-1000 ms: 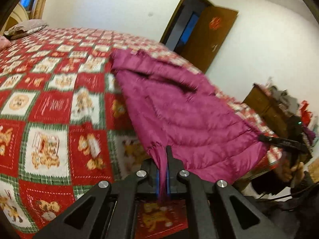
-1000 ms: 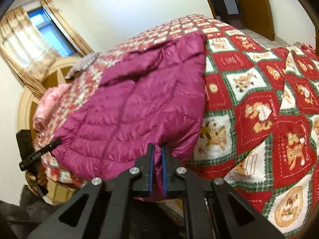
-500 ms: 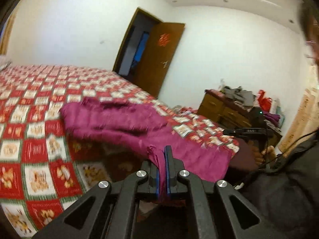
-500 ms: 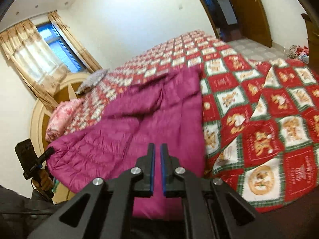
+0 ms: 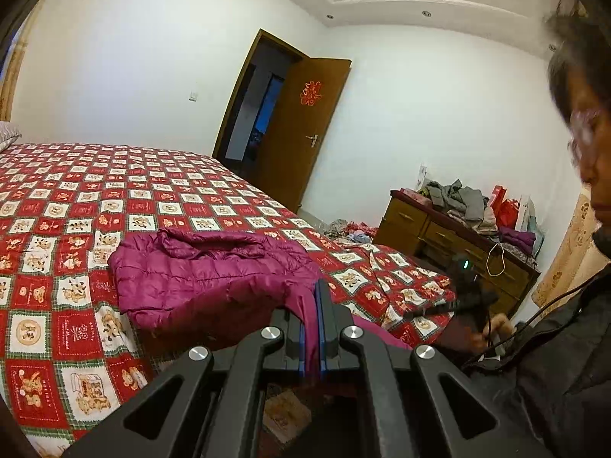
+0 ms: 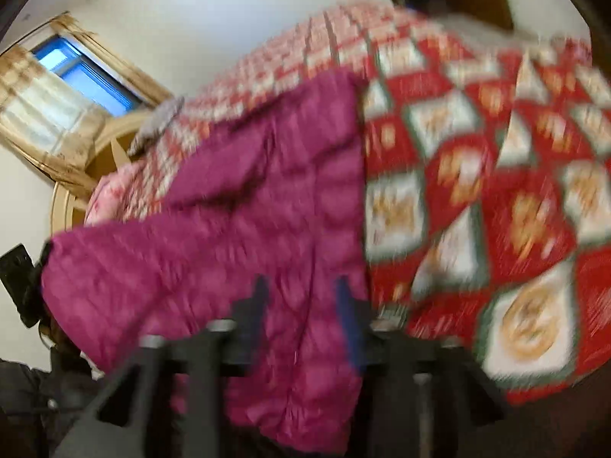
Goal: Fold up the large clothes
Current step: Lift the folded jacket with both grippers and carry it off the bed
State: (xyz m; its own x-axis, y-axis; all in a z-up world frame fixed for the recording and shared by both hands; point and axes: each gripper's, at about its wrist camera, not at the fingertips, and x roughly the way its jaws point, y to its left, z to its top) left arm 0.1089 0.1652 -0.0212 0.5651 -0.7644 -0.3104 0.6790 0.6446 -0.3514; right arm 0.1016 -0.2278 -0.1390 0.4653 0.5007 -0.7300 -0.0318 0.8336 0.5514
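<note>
A magenta quilted jacket [image 5: 198,278] lies on the red patchwork bedspread [image 5: 57,210], near the bed's foot. My left gripper [image 5: 318,286] is shut on a fold of the jacket's near edge and holds it up off the bed. In the blurred right wrist view the jacket [image 6: 267,198] hangs over the bed's edge. There my right gripper [image 6: 301,286] has its jaws apart and opening. Jacket fabric shows in the gap between them, and the pads do not press on it.
A person in a dark coat [image 5: 565,362] stands at the right. A wooden dresser [image 5: 439,229] piled with clothes stands by the wall, beside an open brown door [image 5: 301,133]. A curtained window [image 6: 84,76] and a pale headboard [image 6: 72,194] are at the bed's far end.
My left gripper rose with the jacket's edge still clamped and now looks out level over the bed. My right gripper's jaws went from shut on the jacket to apart, and its view blurred.
</note>
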